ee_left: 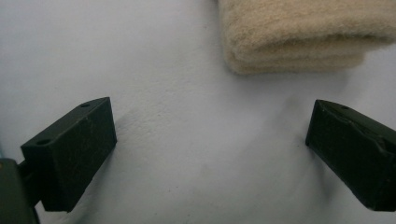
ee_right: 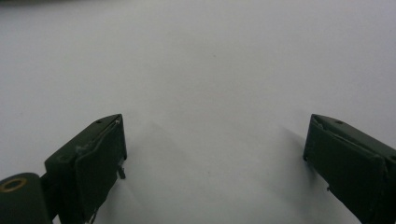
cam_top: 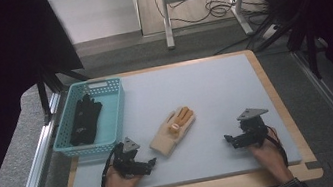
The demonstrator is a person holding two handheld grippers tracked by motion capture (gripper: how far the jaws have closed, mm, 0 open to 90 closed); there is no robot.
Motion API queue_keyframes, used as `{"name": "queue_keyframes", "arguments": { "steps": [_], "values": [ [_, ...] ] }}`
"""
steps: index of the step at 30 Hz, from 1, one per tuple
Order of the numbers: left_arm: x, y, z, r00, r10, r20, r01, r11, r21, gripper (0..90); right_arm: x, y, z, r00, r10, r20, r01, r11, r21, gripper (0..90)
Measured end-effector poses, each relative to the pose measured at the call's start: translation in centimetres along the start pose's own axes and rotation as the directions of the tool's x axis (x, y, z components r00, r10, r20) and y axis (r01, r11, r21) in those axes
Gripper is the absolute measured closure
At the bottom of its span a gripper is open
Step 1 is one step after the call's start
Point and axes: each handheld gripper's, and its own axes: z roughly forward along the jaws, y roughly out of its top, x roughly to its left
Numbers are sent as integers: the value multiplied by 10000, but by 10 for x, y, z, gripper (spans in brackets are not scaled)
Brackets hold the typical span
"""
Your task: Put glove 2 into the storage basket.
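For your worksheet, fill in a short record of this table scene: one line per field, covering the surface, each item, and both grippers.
Surface: grey mat on a wooden table
Basket: teal basket, far left of the mat
In basket: black gloves
Centre item: beige glove, orange fingers, lying flat
Left gripper: jaws open, empty, just short of the beige glove's cuff
Right gripper: jaws open, empty, on bare mat at the right

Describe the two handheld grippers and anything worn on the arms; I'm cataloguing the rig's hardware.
Both the left gripper and right gripper are black, each topped by a grey three-cornered plate, with a black cable trailing back. Their jaws are blocky black pads with small holes. The right wrist wears a dark band.
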Motion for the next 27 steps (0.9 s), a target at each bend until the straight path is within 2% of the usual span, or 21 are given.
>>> {"name": "queue_keyframes", "arguments": {
  "steps": [6,12,15,16,17,19,23,27],
  "values": [
    [1,4,-1,9997,-208,91,207,9997,150,31,0,0,0,10000,1,0,-1,10000,-3,54],
    [-3,15,-9,9986,-225,480,227,9997,-49,36,0,0,0,10000,-4,5,4,10000,-7,54],
    [-7,25,-14,9969,-194,759,212,9995,-231,35,0,0,0,10000,-8,6,8,10000,-9,54],
    [-10,33,-16,9956,-164,926,196,9992,-342,34,0,0,0,10000,-5,8,5,10000,-10,54],
    [-10,33,-16,9956,-164,926,196,9992,-342,34,0,0,0,10000,-5,8,5,10000,-10,54],
    [-13,44,-15,9950,-16,998,50,9994,-347,33,0,0,0,10000,-4,5,4,10000,-12,54],
    [-19,63,-7,9949,247,982,-232,9996,-167,28,0,0,0,10000,0,3,0,10000,-17,54],
    [-22,81,5,9939,291,1067,-292,9996,-9,26,0,0,0,10000,17,-1,-17,10000,-15,54]
  ]
}}
